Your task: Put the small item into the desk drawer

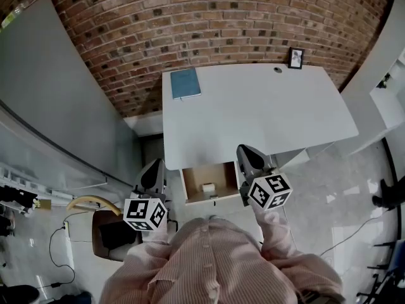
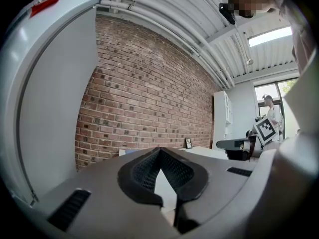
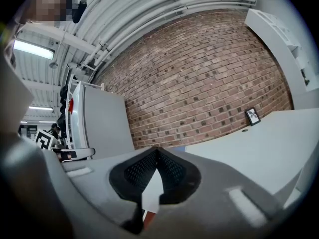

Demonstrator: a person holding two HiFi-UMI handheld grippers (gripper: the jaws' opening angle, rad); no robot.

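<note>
The desk drawer [image 1: 195,180] stands pulled out under the front edge of the white desk [image 1: 253,116]. A small white item [image 1: 208,187] lies inside it. My right gripper [image 1: 247,152] is shut and empty, just right of the drawer, its tips up at the desk's edge. My left gripper [image 1: 154,166] hangs left of the drawer, beside the desk's corner, also shut with nothing in it. In the left gripper view the dark pads [image 2: 144,171] meet at their tips. The right gripper view shows its pads [image 3: 172,173] closed the same way, above the desk [image 3: 249,148].
A blue book [image 1: 185,83] lies at the desk's back left corner and a small picture frame [image 1: 295,57] stands at the back right. A brick wall [image 1: 209,24] runs behind. A brown seat [image 1: 111,233] and a yellow hose [image 1: 88,202] sit left on the floor.
</note>
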